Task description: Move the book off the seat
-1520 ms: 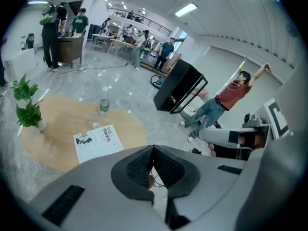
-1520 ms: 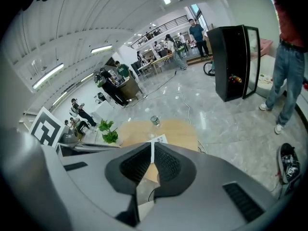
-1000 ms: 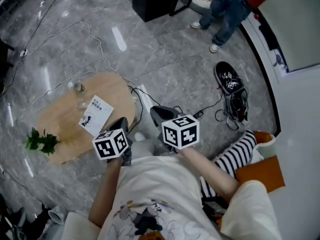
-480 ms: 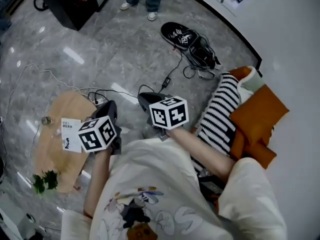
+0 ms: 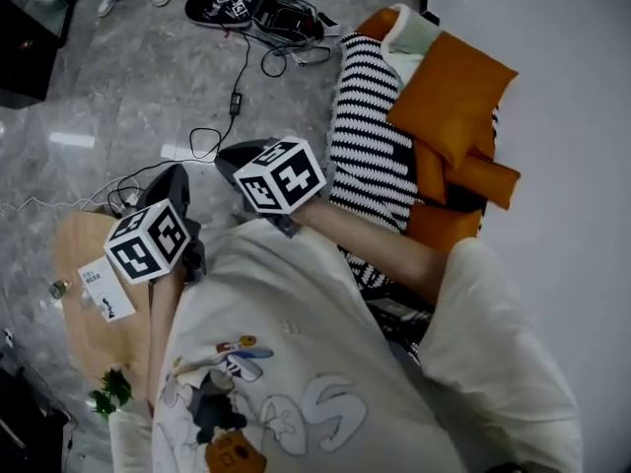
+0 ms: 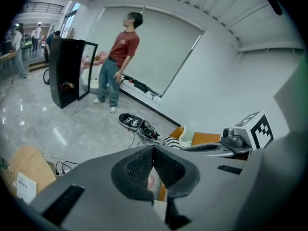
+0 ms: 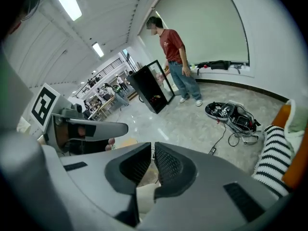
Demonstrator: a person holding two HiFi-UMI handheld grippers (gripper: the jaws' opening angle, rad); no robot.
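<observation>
left gripper: my left gripper (image 6: 153, 150) has its jaws pressed together at the tips, with nothing between them. in the head view it hangs at the left, over the right edge of the wooden table.
right gripper: my right gripper (image 7: 152, 149) is closed down to a thin slit and pinches nothing. it hangs just right of the left one, over the floor in front of the seat.
book: the book (image 5: 105, 287) lies flat on the wooden table with its white cover up, to the left of my left arm and well apart from the seat.
wooden table: the wooden table (image 5: 74, 244) is low, pale and round-edged, at the near left. it bears the book, a small glass thing (image 5: 59, 289) just left of the book, and a green leafy plant (image 5: 113, 392) at its near edge.
seat: the seat (image 5: 434, 223) is orange and stands at the right, against the white wall. it holds a black-and-white striped blanket (image 5: 373, 136) draped down its left side, an orange cushion (image 5: 449, 82) to the right of that, and a pale cloth (image 5: 409, 33) at the far end.
cabinet: a black cabinet (image 6: 65, 76) stands on the far left with its glass door swung open. something small and reddish sits on a shelf inside; i cannot tell what it is.
floor: the grey stone floor (image 5: 148, 97) carries a tangle of cables (image 5: 286, 23) at the far side, and one cable trails from it towards the table.
person: a person (image 6: 118, 61) in a red top stands beside the cabinet.
</observation>
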